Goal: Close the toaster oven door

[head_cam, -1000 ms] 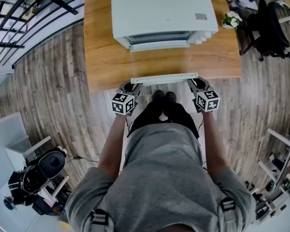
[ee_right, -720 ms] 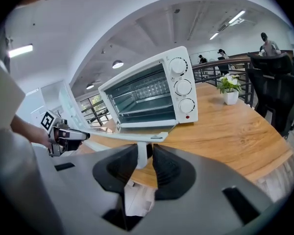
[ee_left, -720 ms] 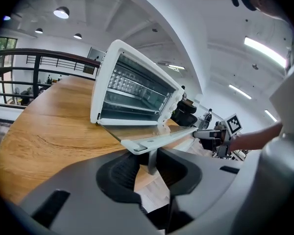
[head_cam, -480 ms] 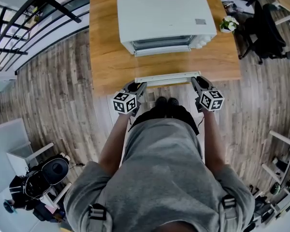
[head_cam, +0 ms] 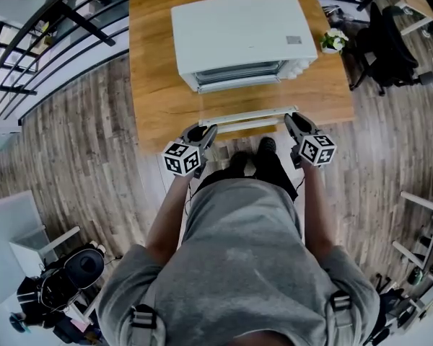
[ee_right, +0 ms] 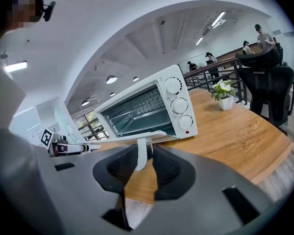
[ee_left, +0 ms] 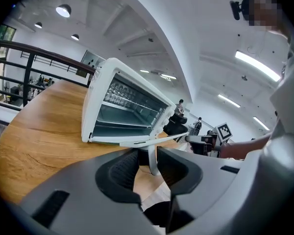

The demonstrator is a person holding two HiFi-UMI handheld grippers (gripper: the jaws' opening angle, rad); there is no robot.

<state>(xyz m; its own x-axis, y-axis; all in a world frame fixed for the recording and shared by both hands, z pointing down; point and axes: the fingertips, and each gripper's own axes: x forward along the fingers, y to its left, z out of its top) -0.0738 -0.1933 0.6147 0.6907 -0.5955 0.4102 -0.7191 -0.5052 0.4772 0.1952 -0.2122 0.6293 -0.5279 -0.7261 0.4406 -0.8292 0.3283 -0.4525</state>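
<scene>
Wooden surface [head_cam: 155, 92] carried the toaster oven [head_cam: 238, 31] toward its far edge, with the door [head_cam: 245, 101] open flat to the near edge. The jaws of the left gripper [head_cam: 206, 130] were opening around one post of the handle [head_cam: 249, 117]. Those of the right gripper [head_cam: 291, 121] pinched the other post. The door seemed light and stiff.

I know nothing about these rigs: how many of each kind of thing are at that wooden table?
Toaster oven: 1
Potted plant: 1
Claws: 2 (left claw, jaws opening round the door handle; right claw clamped on it)
Total: 4
</scene>
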